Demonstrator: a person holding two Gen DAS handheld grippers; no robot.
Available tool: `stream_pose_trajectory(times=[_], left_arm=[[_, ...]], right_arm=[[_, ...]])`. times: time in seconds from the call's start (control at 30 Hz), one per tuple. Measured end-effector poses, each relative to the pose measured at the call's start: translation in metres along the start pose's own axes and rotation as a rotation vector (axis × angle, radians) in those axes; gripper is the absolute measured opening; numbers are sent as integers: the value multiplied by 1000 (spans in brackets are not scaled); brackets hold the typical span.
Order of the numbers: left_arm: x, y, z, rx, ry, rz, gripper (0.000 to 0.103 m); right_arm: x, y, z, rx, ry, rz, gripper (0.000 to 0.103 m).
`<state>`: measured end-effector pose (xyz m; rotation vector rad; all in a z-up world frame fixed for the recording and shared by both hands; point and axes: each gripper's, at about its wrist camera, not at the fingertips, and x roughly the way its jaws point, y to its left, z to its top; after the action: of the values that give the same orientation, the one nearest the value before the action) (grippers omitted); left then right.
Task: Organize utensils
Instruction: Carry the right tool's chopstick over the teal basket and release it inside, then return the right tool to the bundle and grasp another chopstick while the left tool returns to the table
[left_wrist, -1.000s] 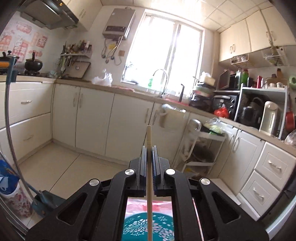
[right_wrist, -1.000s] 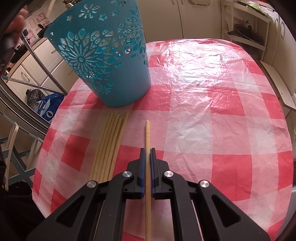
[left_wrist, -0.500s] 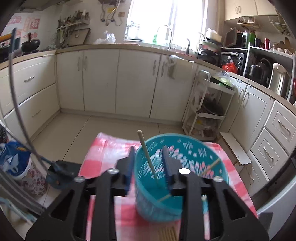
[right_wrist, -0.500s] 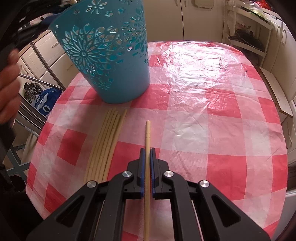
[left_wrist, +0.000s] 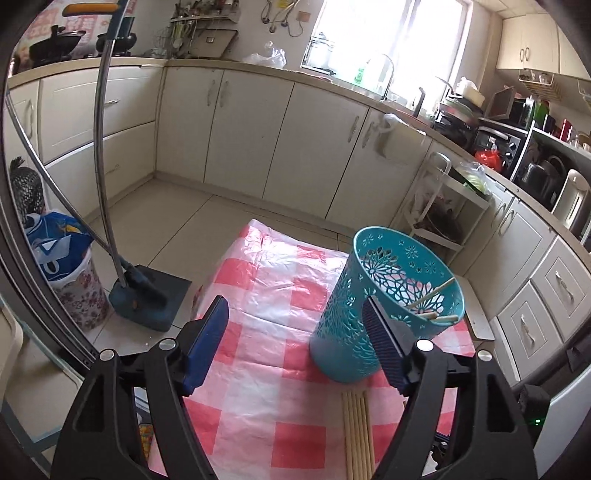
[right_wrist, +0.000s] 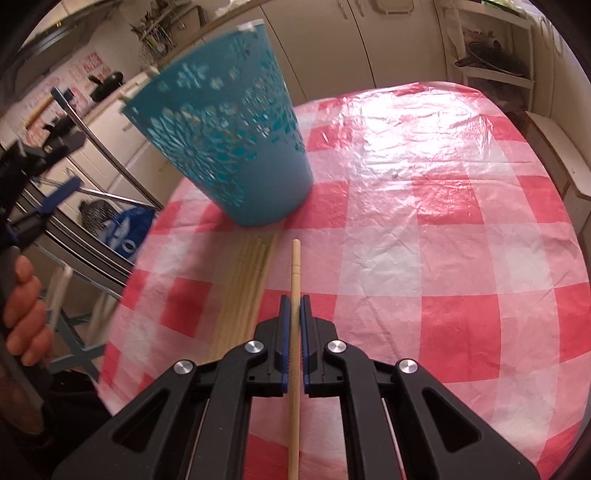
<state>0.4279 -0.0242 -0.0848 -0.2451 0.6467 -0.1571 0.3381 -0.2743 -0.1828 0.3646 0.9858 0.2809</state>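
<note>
- A pale wooden chopstick (right_wrist: 294, 332) is being pinched by the right gripper (right_wrist: 294, 306), as it was a second ago, above the checkered counter (right_wrist: 424, 229).
- Loose chopsticks (right_wrist: 245, 295) are lying just beside it, near the teal basket (right_wrist: 229, 147).
- The left gripper (left_wrist: 295, 325), earlier clamping a chopstick, is now spread wide, empty; sticks are leaning inside the basket.
</note>
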Motion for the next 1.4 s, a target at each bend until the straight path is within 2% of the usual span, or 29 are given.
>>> stream_pose_trajectory(times=[0.17,0.3,0.43,0.57,0.63,0.73,0.8,0.9,1.0,1.13,1.17,1.2,1.3,1.37,1.4], left_arm=[[-3,-1,3,2,-1,-9,71],[-4,1,7,-18,-6,-11,71],[-7,8,9,-53,-17,-3,72],[-4,17,11,-95,-1,-3,72],[-4,20,12,-108,2,-9,72],[-6,23,14,-114,-8,-13,72],[-9,24,16,-117,-18,-14,72],[-10,28,18,-130,-24,-17,72],[-11,30,20,-142,-28,-18,72],[-12,31,20,-146,-29,-18,73],[-12,31,20,-145,-30,-18,73],[-12,31,20,-141,-31,-18,73],[-15,29,18,-128,-34,-18,73],[-18,29,16,-121,-37,-15,73],[-20,29,16,-119,-40,-11,74]], right_arm=[[-24,9,3,0,-55,77,6],[-56,21,13,1,-143,146,6],[-95,30,41,43,-278,241,6],[-115,55,87,49,-419,274,6],[-117,70,110,32,-495,263,6],[-114,86,141,26,-623,195,6],[-107,93,156,26,-716,115,6],[-89,92,167,35,-790,19,6],[-71,89,163,31,-798,-46,6],[-58,82,153,15,-745,-70,7],[-58,80,149,9,-730,-74,11],[-61,79,143,2,-726,-78,14],[-76,80,127,-18,-712,-73,15],[-96,80,104,-47,-705,-72,17],[-106,79,90,-53,-708,-69,22]])
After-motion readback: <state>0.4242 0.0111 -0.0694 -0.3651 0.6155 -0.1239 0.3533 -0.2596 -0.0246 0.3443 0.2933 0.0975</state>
